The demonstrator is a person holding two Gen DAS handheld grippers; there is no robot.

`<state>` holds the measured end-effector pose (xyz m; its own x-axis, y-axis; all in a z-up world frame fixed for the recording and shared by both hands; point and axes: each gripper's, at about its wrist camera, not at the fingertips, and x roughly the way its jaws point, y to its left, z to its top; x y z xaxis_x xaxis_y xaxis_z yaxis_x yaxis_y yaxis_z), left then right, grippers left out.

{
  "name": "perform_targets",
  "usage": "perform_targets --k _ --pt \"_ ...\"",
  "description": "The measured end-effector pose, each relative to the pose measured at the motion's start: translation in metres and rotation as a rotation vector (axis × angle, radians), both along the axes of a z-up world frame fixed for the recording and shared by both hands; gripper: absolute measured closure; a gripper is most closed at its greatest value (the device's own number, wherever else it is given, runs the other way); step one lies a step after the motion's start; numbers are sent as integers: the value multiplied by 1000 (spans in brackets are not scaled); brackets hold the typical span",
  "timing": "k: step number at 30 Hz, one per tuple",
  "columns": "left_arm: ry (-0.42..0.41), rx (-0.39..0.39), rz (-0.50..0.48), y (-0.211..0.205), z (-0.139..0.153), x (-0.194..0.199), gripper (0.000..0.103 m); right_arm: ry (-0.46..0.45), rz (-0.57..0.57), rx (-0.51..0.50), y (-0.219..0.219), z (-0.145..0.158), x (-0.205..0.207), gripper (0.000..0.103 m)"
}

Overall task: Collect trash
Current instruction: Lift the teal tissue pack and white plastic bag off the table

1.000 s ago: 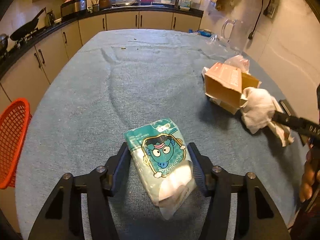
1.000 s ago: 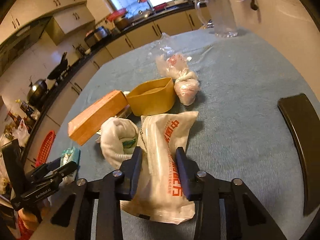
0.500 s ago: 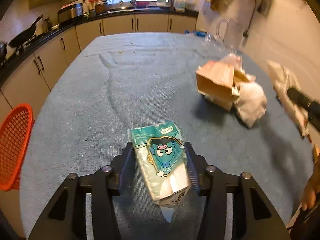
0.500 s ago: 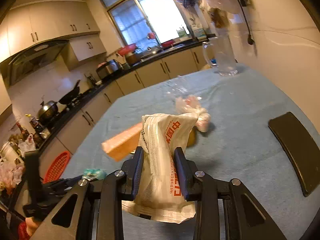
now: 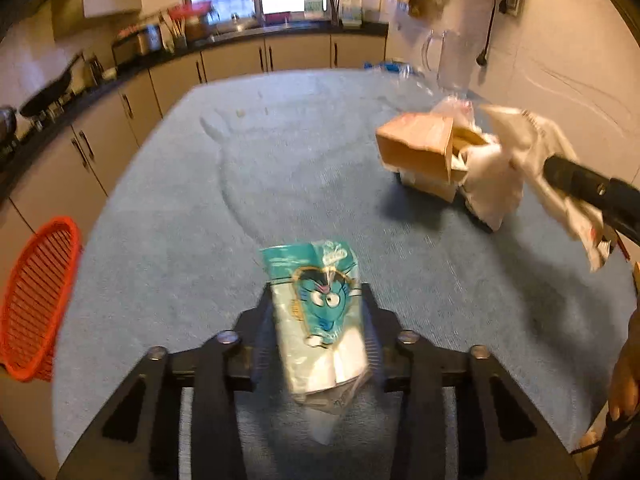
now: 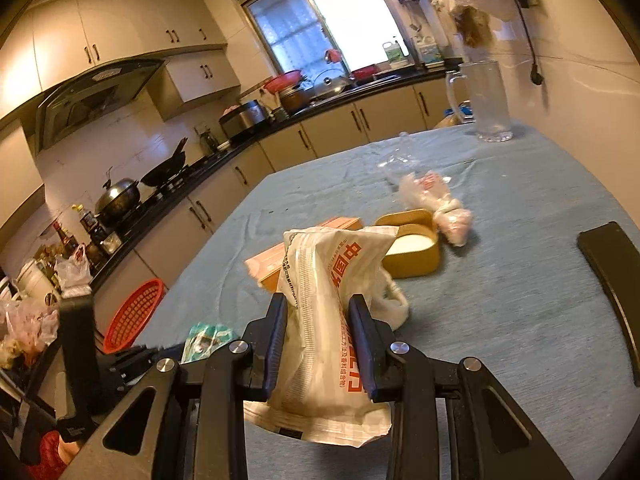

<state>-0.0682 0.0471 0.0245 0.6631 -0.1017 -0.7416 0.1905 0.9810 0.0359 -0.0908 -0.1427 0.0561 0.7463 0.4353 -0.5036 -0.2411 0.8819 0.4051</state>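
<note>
Teal cartoon-face packet point(image 5: 320, 320) (crumpled) pinched in just-closing left tool point(image 5: 318, 332); right tool point(image 6: 318, 344) grips white red-lettered wrapper point(image 6: 332, 320).

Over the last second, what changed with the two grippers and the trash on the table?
The left gripper has just been closing its jaws and now pinches the teal packet. The right gripper, shut on the white bag all along, lifted it off the table and away from the pile. The cardboard box, yellow tub and red basket stayed where they were.
</note>
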Motion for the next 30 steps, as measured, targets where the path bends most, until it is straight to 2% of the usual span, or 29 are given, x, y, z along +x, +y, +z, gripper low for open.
perform_targets --k 8,30 --pt "-45 -52 23 21 15 -2 72 -12 43 -20 22 4 -3 69" --pt "-85 -61 91 48 27 -7 72 -2 128 -73 66 6 1 69"
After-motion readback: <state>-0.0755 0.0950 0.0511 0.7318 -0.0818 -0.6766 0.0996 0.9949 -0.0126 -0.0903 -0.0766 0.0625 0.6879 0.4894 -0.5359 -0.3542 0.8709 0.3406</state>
